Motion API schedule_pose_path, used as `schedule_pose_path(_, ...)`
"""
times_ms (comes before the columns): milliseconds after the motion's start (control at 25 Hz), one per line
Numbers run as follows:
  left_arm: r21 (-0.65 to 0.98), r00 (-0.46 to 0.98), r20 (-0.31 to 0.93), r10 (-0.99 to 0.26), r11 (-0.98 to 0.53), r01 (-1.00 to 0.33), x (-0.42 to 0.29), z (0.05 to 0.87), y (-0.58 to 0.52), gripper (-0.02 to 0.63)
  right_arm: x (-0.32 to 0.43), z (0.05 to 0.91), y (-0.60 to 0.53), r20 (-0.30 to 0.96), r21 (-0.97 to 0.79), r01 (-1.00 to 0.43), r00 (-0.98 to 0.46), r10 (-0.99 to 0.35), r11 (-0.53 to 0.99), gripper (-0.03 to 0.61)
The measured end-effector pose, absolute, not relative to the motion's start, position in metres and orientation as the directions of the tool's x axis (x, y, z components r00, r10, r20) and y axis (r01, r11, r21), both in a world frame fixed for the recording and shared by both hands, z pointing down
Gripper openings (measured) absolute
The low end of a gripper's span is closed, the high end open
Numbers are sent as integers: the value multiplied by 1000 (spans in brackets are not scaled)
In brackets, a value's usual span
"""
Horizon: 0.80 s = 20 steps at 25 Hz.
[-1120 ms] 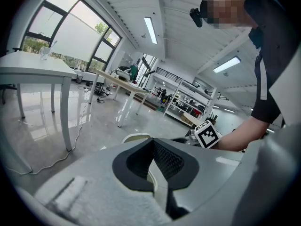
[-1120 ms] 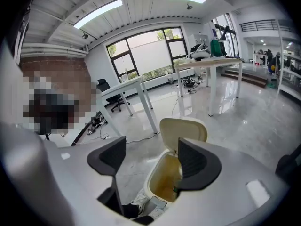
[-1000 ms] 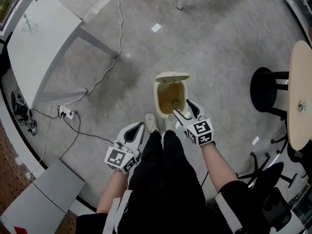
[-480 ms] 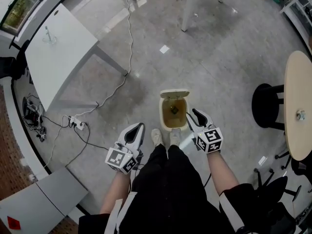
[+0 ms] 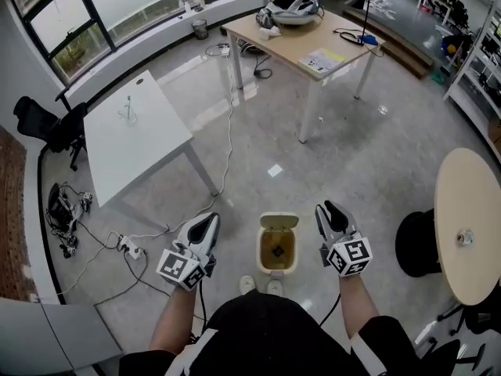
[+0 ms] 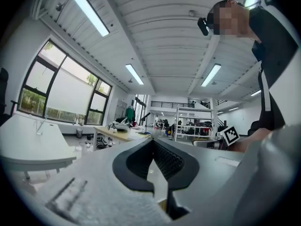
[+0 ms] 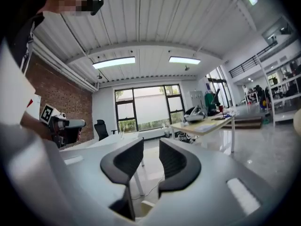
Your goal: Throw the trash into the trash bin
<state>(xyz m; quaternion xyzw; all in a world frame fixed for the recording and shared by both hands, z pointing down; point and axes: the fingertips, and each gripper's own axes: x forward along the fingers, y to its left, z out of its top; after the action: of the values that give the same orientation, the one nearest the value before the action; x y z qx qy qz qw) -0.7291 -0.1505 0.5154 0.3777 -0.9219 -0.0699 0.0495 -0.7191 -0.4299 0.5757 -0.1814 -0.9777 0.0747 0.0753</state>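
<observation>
**Head view.** Trash bin is standing at lower centre with its lid tipping back. A brownish piece of trash is lying inside, so the drop is judged done. Left gripper and right gripper are flanking the bin, probably because nothing is left to carry. Their marker cubes are showing black-and-white squares only. The sheet on the wooden table, upper centre, is too small to read.

**Left gripper view.** Jaws are meeting at the tips, clenched on nothing, and pointing level across the room.

**Right gripper view.** Jaws have just been closing. A narrow gap is showing between them, with nothing in it. No legible writing is appearing.
</observation>
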Motion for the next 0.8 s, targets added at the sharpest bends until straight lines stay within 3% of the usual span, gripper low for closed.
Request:
schedule_pose_path(240, 123, -753, -47, -656, 744, -656, -725, 473, -143, 2, -688, 521, -476, -8, -156, 298, -954, 301, 942, 85)
schedule_pose_path(800, 191, -792, -79, -605, 771, -608, -687, 480, -70, 2, -612, 544, -437, 14, -233, 195, -979, 204, 953, 9)
